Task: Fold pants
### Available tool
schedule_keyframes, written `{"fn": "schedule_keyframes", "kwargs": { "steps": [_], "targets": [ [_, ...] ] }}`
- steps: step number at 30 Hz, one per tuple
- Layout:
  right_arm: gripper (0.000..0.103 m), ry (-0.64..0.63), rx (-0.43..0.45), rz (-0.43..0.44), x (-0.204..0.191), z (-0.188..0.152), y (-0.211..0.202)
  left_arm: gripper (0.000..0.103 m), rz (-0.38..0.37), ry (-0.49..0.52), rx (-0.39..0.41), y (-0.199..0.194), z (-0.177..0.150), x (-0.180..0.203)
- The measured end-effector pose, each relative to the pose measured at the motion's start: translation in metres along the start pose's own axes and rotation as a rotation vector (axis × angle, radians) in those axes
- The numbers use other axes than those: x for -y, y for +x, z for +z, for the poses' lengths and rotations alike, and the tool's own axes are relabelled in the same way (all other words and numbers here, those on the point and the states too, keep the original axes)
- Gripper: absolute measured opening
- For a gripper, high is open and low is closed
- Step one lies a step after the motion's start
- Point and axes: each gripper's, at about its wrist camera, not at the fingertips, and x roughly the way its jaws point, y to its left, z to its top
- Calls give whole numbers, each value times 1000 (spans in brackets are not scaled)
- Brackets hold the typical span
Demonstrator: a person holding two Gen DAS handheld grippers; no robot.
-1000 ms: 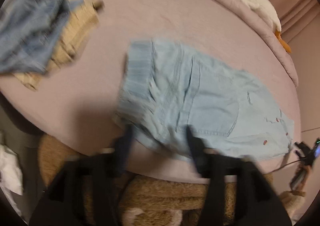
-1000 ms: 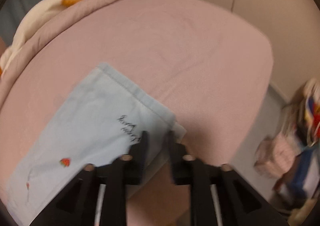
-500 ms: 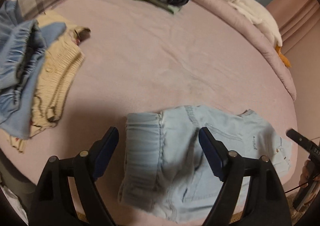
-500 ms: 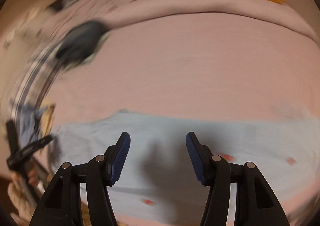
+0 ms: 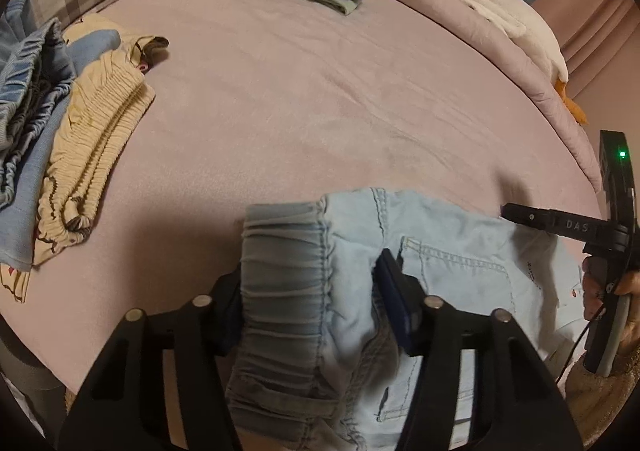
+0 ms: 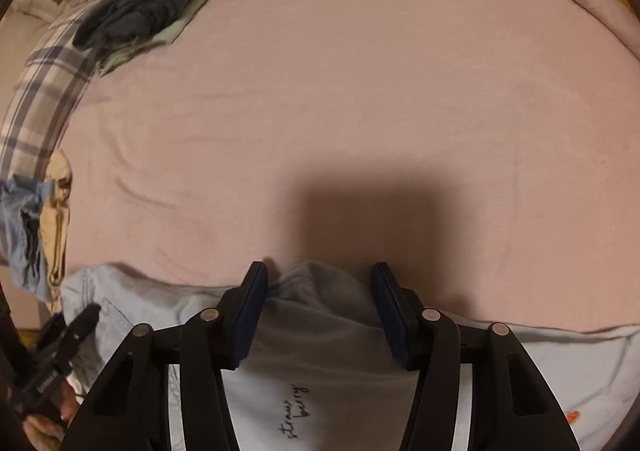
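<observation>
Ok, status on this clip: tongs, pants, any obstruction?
Left tongs closing on the waistband. Right tongs closing on bunched cloth. Pants flat on bed, part folded. Nothing in the way.

My left gripper (image 5: pixel 310 299) is closing w/ the light denim pants (image 5: pixel 452 263) waistband bunched btwn its jaws, on the pink bed (image 5: pixel 304 91). Right gripper (image 5: pixel 560 225) at the pants' far end. Folded piles left & top.
</observation>
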Motion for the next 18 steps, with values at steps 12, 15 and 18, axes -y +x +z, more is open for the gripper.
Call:
{"fn": "schedule_keyframes", "kwargs": {
  "steps": [12,15,18],
  "targets": [
    [8,-10,189,67,-20,2,-56,35,37,16,132,-46,16,-4],
    [8,0,174,64,-28,10,-38,36,58,23,81,-26,17,-10],
    [8,1,154,23,-30,15,-16,40,111,54,48,-7,11,-14]
  ]
}}
